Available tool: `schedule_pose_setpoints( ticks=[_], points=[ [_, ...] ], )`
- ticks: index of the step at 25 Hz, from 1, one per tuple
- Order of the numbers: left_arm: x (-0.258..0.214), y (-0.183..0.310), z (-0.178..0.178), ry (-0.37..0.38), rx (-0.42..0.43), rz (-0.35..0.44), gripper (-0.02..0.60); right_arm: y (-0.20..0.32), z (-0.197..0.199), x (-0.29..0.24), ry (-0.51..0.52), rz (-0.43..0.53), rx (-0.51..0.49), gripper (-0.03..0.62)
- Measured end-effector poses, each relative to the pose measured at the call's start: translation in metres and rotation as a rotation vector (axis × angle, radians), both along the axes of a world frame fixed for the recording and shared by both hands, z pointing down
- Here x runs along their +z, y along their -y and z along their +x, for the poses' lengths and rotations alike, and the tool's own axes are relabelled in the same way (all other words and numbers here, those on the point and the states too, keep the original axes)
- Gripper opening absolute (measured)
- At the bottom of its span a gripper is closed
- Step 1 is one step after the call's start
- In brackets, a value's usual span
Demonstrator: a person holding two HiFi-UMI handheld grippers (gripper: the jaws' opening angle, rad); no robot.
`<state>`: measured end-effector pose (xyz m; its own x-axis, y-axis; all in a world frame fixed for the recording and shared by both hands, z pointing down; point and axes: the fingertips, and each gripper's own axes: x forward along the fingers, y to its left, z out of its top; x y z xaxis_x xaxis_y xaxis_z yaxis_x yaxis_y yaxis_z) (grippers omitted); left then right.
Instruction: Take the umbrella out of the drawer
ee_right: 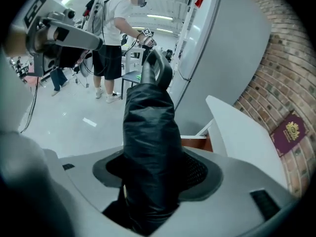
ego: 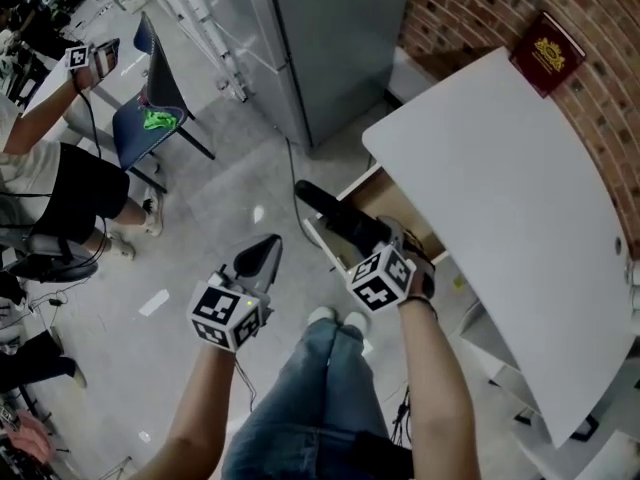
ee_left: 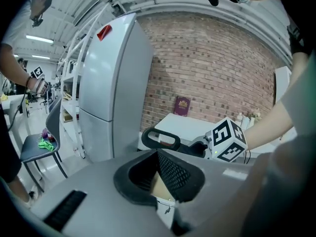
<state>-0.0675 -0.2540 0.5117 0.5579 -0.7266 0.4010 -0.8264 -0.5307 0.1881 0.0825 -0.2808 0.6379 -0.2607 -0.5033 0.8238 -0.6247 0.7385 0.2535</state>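
Observation:
My right gripper [ego: 372, 243] is shut on a folded black umbrella [ego: 335, 218]. It holds the umbrella in the air, in front of the open drawer [ego: 402, 208] under the white table [ego: 500, 188]. The looped handle end points away from me, to the upper left. In the right gripper view the umbrella [ee_right: 148, 132] fills the jaws of the right gripper [ee_right: 153, 186]. My left gripper [ego: 262, 256] hangs to the umbrella's left, apart from it, jaws together and empty. The left gripper view shows the left gripper [ee_left: 159, 174], with the umbrella's handle [ee_left: 160, 138] and the right gripper [ee_left: 200, 147] beyond it.
A tall grey fridge [ego: 320, 38] stands just beyond the drawer, against a brick wall [ego: 610, 98]. A dark red booklet [ego: 547, 53] leans on the wall at the table's far corner. A blue chair [ego: 150, 118] and a seated person [ego: 60, 168] are to the left.

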Motion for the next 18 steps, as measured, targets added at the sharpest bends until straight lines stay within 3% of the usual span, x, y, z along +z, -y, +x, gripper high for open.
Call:
schedule_pose_setpoints(
  ticks=[11,18],
  points=[
    [-0.085,0.003,-0.009,-0.038,-0.007,0.078,-0.006,-0.01,0.004,-0.102,0.125,0.082,0.145,0.27],
    [-0.125,0.0,0.004,-0.06,0.003,0.134,-0.006,-0.019,0.008,-0.155,0.157,0.137,0.152,0.27]
  ],
)
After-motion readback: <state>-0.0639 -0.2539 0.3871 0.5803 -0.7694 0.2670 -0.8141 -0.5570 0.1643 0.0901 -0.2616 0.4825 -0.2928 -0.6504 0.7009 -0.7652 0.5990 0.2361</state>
